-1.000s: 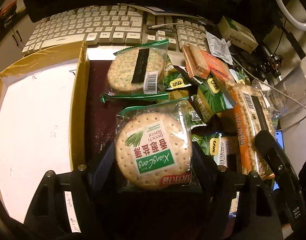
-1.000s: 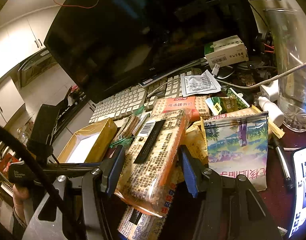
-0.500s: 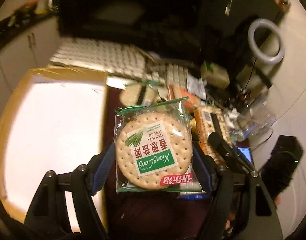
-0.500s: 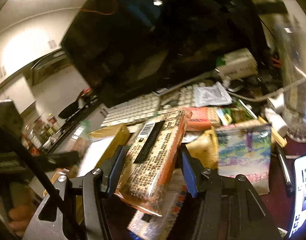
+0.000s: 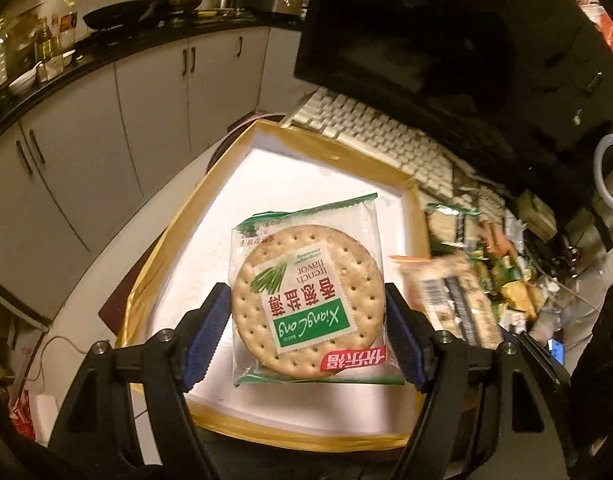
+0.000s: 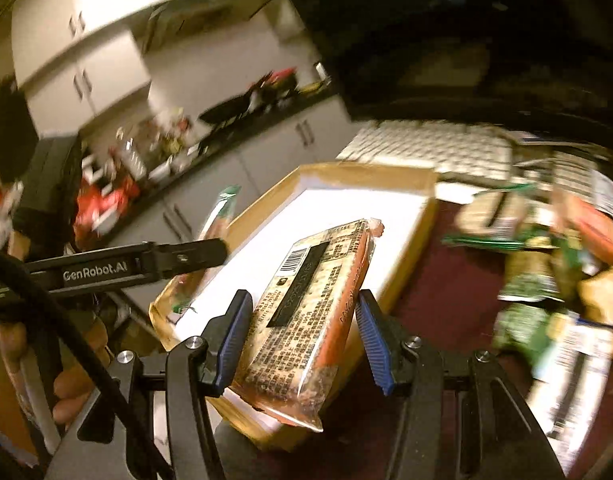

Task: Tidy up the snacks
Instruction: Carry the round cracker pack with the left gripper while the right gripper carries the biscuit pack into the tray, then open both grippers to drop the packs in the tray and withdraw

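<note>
Left wrist view: my left gripper had its jaws clamped on a round cracker packet above the box; right gripper jaws clamped a long biscuit packet.

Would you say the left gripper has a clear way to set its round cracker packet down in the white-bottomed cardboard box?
Probably yes: the round cracker packet hangs over the box's bare white floor, nothing lying below.

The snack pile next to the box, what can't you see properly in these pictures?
- Snack pile, right wrist view: motion blur smears the wrappers.
- Snack pile, left wrist view: small, blurred, partly behind the tool's arm.
- Box floor: partly covered by the cracker packet.
</note>
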Demonstrator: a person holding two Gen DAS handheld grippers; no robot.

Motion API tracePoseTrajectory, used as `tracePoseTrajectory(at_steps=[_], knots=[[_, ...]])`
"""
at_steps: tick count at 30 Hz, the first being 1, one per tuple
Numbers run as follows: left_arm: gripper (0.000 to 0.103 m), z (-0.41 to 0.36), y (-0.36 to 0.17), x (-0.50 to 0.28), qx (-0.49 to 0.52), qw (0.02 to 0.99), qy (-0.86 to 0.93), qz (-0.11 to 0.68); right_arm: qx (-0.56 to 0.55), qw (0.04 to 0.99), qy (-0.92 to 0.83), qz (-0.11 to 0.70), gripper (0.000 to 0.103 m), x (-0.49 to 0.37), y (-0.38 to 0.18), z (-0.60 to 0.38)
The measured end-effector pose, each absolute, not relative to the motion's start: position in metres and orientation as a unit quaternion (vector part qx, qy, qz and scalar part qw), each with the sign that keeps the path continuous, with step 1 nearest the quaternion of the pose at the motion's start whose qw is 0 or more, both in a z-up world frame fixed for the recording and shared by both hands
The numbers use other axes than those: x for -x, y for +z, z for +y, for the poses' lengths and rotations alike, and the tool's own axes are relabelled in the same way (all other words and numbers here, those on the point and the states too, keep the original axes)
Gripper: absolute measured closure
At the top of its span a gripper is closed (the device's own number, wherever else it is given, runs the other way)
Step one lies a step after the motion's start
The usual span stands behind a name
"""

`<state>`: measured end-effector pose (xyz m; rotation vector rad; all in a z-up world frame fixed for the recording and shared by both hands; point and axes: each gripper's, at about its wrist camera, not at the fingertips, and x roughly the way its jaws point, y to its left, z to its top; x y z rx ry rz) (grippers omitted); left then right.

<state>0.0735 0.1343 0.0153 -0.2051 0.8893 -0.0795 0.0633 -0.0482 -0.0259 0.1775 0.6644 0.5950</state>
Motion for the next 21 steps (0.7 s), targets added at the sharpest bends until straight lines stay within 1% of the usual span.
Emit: tracePoseTrajectory(at_steps=[7, 11, 19, 21], knots=[[0.027, 0.148, -0.013, -0.078, 0.074, 0.880, 0.000, 0.470, -0.013, 0.897, 0.274, 0.345, 0.050, -0.069, -0.044, -0.004], [0.027, 0.157, -0.022, -0.081, 0.067, 0.873, 0.017, 0.482, 0.017, 0.897, 0.269, 0.351, 0.049, -0.066, -0.052, 0.004], [0.026, 0.162, -0.031, -0.081, 0.078, 0.867, 0.001, 0.492, 0.030, 0.902, 0.267, 0.339, 0.049, -0.057, -0.044, 0.000], [0.025, 0.166, -0.031, -0.079, 0.096, 0.869, 0.000, 0.486, 0.032, 0.910, 0.260, 0.321, 0.043, -0.049, -0.036, -0.006]])
